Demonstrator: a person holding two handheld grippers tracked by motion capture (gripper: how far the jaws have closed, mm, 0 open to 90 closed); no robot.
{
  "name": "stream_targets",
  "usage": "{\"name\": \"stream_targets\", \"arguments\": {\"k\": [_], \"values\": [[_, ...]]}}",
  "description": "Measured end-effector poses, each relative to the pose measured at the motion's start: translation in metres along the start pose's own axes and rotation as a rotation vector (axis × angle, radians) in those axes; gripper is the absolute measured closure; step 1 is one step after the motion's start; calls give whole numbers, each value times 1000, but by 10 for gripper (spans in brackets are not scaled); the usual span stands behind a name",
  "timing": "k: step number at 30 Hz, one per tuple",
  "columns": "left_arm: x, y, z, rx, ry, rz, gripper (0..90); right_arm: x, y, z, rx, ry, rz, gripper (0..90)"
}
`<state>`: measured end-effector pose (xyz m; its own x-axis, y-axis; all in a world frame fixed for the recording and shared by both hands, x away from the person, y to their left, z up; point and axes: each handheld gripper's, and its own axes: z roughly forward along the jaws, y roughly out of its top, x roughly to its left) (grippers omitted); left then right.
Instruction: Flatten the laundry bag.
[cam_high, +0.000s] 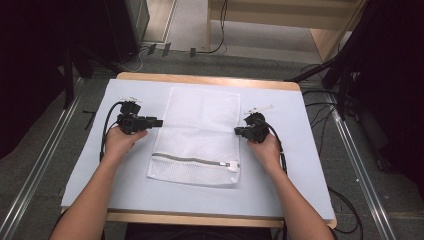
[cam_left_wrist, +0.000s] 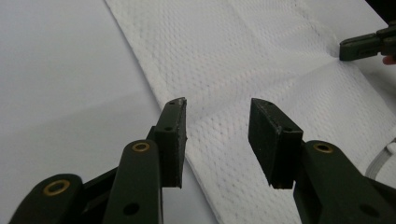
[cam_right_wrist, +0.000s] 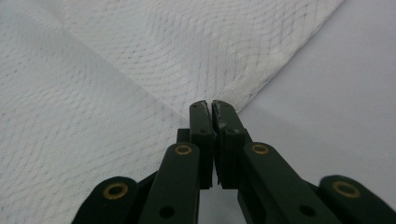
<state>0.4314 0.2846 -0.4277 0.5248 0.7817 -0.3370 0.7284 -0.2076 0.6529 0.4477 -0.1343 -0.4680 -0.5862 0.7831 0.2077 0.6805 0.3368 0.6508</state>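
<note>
Grey carpet (cam_high: 45, 150) runs round the table, crossed by metal rails (cam_high: 30, 185) and black cables (cam_high: 320, 112), with dark curtains at both sides and pale wooden furniture (cam_high: 320, 20) at the back; the wooden table (cam_high: 200, 79) carries a pale blue-white mat (cam_high: 280, 165) over nearly all its top; a white mesh laundry bag (cam_high: 200, 135) lies flat in the middle of the mat, its zipper (cam_high: 192, 161) running across the end nearest the person; no writing can be read anywhere. From the high view the left gripper (cam_high: 159, 122) sits at the bag's left edge and the right gripper (cam_high: 237, 131) at its right edge, each held in a bare hand. The left gripper view shows its jaws standing wide apart over the bag's edge with nothing between them, and the other gripper far across the mesh; the right gripper view shows its jaws pressed together at the bag's edge, the mesh puckering toward their tips, apparently pinching the fabric.
</note>
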Motion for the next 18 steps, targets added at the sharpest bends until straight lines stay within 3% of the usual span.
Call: {"name": "stream_targets", "arguments": {"k": [5, 9, 12, 18], "values": [[-4, -2, 2, 10, -6, 5, 566, -3, 2, 4, -6, 0, -9, 868], [-9, -2, 5, 31, -3, 27, 548, -3, 3, 4, -12, 1, -1, 796], [-14, -1, 5, 35, -11, 34, 533, -3, 3, -2, -21, 13, 19, 740], [-25, -2, 4, 58, -30, 55, 506, 5, -1, -16, -20, 25, -1, 706]]}}
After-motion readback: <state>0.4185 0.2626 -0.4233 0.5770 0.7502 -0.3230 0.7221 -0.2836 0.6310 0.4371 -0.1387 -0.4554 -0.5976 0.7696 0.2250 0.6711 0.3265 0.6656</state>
